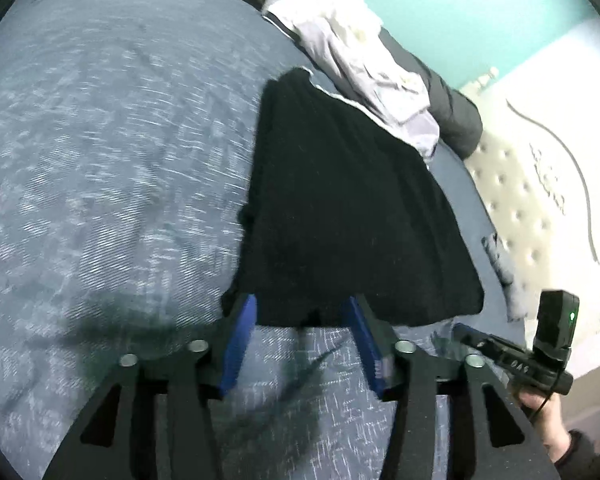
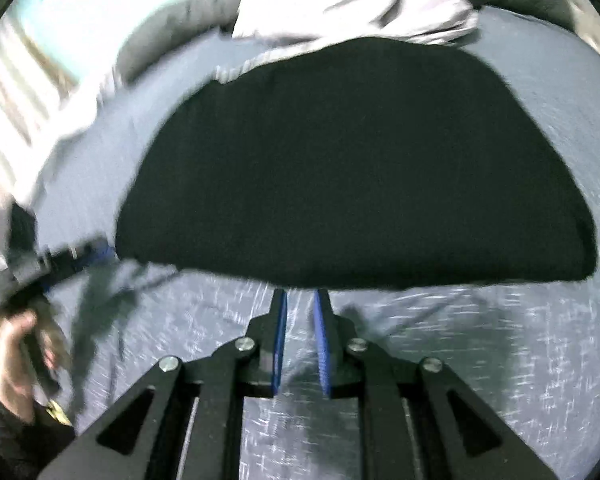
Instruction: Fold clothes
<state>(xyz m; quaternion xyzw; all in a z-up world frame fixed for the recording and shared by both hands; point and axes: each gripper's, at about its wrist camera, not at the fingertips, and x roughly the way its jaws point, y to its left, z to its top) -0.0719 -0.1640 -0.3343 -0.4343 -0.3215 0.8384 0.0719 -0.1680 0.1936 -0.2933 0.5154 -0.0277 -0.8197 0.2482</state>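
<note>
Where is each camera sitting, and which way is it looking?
Left wrist camera: sits on the left tongs, looking down along them at the black folded cloth on the blue bedspread; the right tongs and their hand show at the right edge.
Right wrist camera: sits on the right tongs, facing the same black cloth from close up; the left tongs and their hand show at the left edge.
Both views share the black cloth, the bedspread and the pale clothes pile.

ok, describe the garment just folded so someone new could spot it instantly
Start at the blue-grey patterned bedspread covering the bed. Near its far edge lies a crumpled pile of pale clothes; just in front of that lies the black garment. It is the only flat, neatly folded, solid black piece there.
</note>
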